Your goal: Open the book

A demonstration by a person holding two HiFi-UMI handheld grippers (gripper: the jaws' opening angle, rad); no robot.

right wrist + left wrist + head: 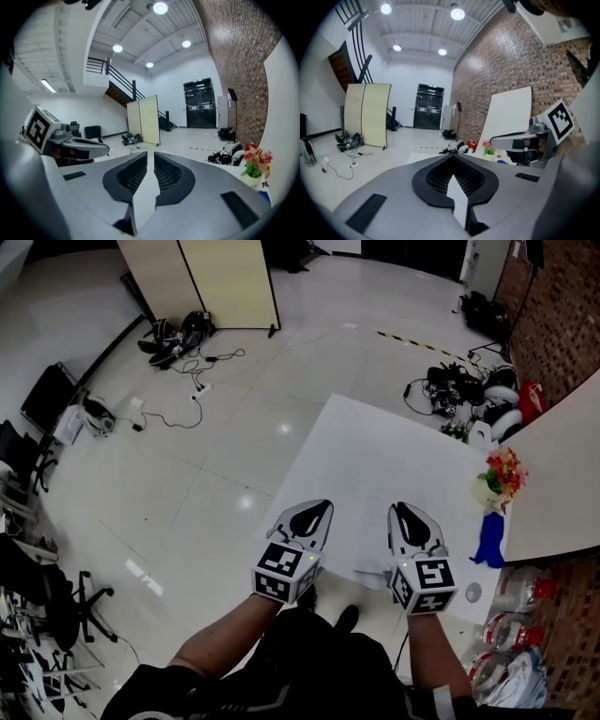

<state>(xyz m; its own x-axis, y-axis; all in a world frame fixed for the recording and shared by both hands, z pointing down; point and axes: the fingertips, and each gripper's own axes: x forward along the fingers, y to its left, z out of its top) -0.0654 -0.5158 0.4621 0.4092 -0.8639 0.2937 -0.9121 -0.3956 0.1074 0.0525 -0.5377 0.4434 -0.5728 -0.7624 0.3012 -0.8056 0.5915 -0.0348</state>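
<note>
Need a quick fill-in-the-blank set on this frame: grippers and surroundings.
1. The left gripper and right gripper are held over the near edge of a white ___.
2. Each gripper's jaws are ___, with nothing between them.
3. The flowers stand at that surface's ___ edge in the head view.
4. The wall at the head view's right is built of ___.
Missing: table; shut; right; brick.
</note>
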